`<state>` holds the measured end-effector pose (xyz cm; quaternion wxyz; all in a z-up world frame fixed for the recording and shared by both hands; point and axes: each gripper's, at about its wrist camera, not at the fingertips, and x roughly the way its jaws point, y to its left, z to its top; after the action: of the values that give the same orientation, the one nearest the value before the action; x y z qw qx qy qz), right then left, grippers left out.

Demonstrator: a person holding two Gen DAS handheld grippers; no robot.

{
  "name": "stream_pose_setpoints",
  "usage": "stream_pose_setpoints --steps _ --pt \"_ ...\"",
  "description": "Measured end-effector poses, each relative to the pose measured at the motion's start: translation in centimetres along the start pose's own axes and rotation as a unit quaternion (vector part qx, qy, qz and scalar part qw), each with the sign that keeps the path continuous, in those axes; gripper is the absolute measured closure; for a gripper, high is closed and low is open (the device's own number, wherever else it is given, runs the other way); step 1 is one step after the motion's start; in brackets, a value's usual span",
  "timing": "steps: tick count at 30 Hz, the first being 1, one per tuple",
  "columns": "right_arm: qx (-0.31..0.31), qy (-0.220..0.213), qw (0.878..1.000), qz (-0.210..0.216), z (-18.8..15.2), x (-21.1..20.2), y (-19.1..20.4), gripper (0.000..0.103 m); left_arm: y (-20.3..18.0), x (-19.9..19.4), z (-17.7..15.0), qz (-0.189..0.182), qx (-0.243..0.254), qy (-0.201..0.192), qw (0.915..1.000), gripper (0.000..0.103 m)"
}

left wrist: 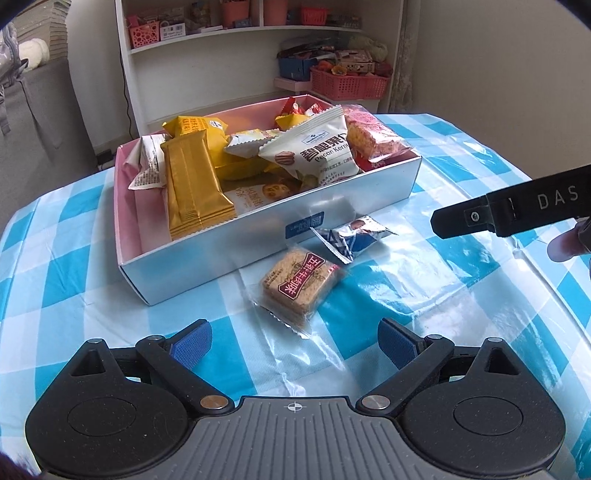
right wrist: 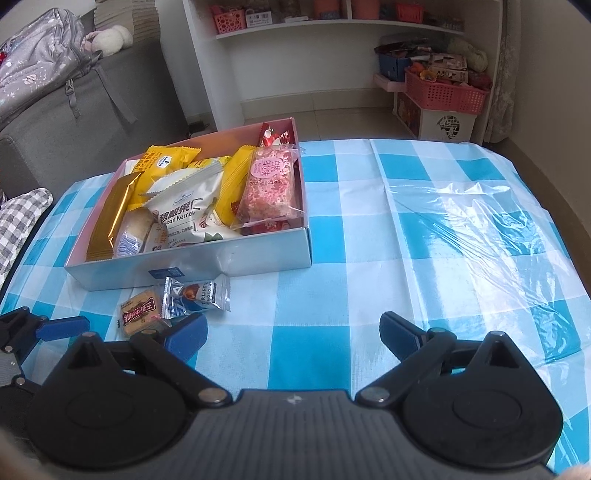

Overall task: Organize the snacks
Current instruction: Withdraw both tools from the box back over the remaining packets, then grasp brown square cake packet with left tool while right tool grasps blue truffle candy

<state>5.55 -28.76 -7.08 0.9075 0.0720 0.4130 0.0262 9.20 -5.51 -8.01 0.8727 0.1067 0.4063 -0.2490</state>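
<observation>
White "Pecan Kernel" pouch (left wrist: 314, 147) in box (left wrist: 258, 240); "TRUFFLE" candy (right wrist: 195, 297) outside; left gripper (left wrist: 295, 343), right gripper (right wrist: 293, 334) both spread apart

Home living room or family room. White shelving unit (right wrist: 332, 26) against the wall with pink baskets (right wrist: 445, 90) stuffed with toys and packets, grey sofa (right wrist: 92, 122) at left with a silver backpack (right wrist: 40, 62) and plush toy (right wrist: 110, 38) on it, checked cushion (right wrist: 22, 221), tiled floor (right wrist: 332, 114). Surface covered in a blue-and-white gingham plastic cloth (right wrist: 406, 229), household style, nothing industrial.
</observation>
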Motion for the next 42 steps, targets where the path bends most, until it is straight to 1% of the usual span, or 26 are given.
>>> stream_pose_setpoints --steps 3,5,7,12,14,15,16,19,20,24,30,35,42 --pt "-0.009 0.004 1.0 0.0 0.0 0.6 0.2 0.003 0.5 0.6 0.4 -0.006 -0.006 -0.006 0.9999 0.007" --pt "-0.019 0.005 1.0 0.001 0.0 0.9 0.3 0.003 0.6 0.9 0.6 -0.012 -0.006 -0.006 0.9999 0.011" --pt "-0.029 0.005 1.0 0.001 0.1 1.4 0.4 0.003 0.4 1.2 0.9 -0.015 0.005 -0.008 0.9998 0.015" --pt "-0.028 0.014 1.0 0.0 0.3 2.5 0.5 0.003 0.1 1.6 1.4 -0.025 0.015 -0.009 0.9995 0.035" --pt "-0.029 0.015 0.999 -0.001 0.3 2.6 0.7 0.003 0.3 1.6 1.5 -0.025 0.016 -0.009 0.9995 0.05" --pt "-0.029 0.014 0.999 -0.001 0.3 2.6 0.8 0.003 0.4 1.5 1.4 -0.026 0.014 -0.008 0.9995 0.052" --pt "-0.029 0.013 0.999 0.0 0.3 2.6 0.9 0.003 0.5 1.4 1.4 -0.027 0.012 -0.008 0.9995 0.056" --pt "-0.03 0.01 0.999 0.003 0.4 2.6 1.3 0.003 0.5 1.0 1.1 -0.026 0.013 -0.005 0.9996 0.061" --pt "-0.031 0.01 0.999 0.004 0.3 2.6 1.4 0.003 0.5 0.8 0.9 -0.024 0.014 -0.004 0.9996 0.064" --pt "-0.037 0.009 0.999 0.005 0.1 2.4 2.1 0.003 0.6 0.0 0.2 -0.017 0.016 0.001 0.9997 0.065" --pt "-0.042 0.004 0.999 0.013 0.0 2.1 2.9 0.003 1.4 -1.0 -0.3 0.003 0.002 0.007 1.0 0.066" --pt "-0.055 0.007 0.998 0.014 0.0 2.9 4.1 0.004 2.5 -1.4 -0.7 0.022 -0.016 0.013 0.9995 0.066" --pt "-0.051 0.011 0.998 0.022 0.2 4.1 6.1 0.006 3.9 -1.8 -1.1 0.032 -0.034 0.019 0.9987 0.066"
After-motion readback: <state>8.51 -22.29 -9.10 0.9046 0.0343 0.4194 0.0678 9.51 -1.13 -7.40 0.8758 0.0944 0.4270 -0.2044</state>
